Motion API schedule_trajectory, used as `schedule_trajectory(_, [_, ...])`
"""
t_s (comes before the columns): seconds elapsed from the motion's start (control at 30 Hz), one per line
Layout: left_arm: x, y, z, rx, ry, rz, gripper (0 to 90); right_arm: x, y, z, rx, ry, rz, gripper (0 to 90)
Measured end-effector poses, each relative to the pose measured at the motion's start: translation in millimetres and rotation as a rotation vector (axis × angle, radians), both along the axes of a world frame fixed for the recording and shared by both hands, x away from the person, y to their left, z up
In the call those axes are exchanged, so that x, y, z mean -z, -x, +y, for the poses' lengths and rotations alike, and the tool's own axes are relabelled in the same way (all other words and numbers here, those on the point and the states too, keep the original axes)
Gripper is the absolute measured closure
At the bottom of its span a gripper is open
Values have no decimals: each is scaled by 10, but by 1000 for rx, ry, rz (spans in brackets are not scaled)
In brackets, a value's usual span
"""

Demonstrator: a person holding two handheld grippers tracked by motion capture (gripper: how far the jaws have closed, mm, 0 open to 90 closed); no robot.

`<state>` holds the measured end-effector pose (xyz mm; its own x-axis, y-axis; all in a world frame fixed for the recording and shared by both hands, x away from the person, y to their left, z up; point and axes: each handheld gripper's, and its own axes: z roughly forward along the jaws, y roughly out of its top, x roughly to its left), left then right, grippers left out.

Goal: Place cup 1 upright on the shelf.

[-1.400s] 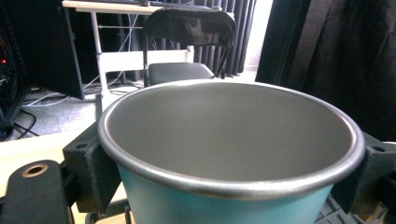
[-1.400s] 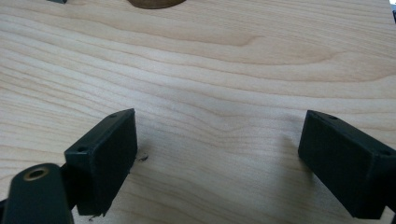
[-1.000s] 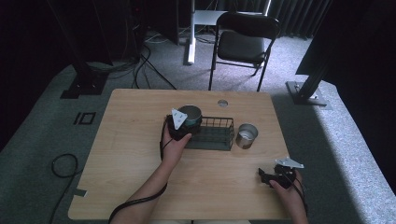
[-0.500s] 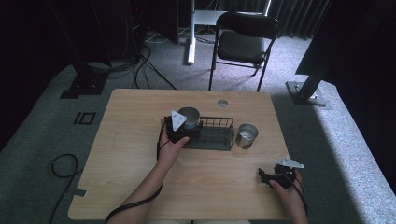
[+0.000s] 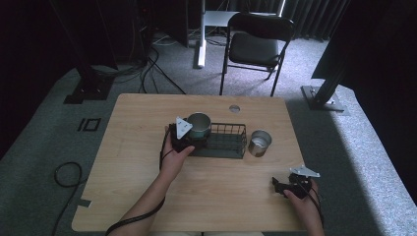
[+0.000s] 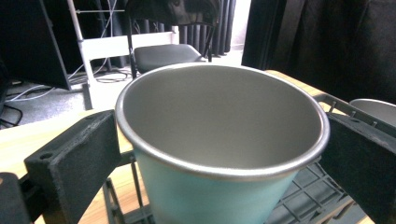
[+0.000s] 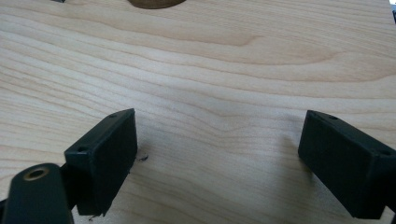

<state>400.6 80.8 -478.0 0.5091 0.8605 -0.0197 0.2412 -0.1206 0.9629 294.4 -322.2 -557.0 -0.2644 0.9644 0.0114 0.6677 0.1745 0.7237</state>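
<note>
Clamping the teal cup [image 6: 219, 149] over the wire basket [image 5: 223, 142], the left gripper [image 5: 189, 135] looks set to lower it in; right gripper [image 5: 290, 187] rests on the worktop [image 5: 137, 167], jaws wide, empty.

Both forearms bare, no sleeves visible. Left gripper [image 5: 189, 140]: black body, grey three-cornered plate on top, black cable trailing back along the forearm. Right gripper [image 5: 281, 187]: same black build and grey plate. Its jaws are thick black blocks, each with a small screw hole.
</note>
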Motion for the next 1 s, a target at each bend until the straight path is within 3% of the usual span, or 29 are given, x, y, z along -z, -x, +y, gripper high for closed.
schedule_trajectory(0.27, [-70, 90, 92, 20, -3, 3, 9, 0, 0, 0, 0, 0, 0, 114])
schedule_trajectory(0.37, [-93, 124, 129, 42, -25, -3, 10, 0, 0, 0, 0, 0, 0, 114])
schedule_trajectory(0.6, [-130, 173, 230, 67, -2, 11, 10, 0, 0, 0, 1, -1, 0, 114])
schedule_trajectory(1.0, [-147, 262, 426, 100, -24, 37, 10, 0, 0, 1, 1, -1, 0, 114])
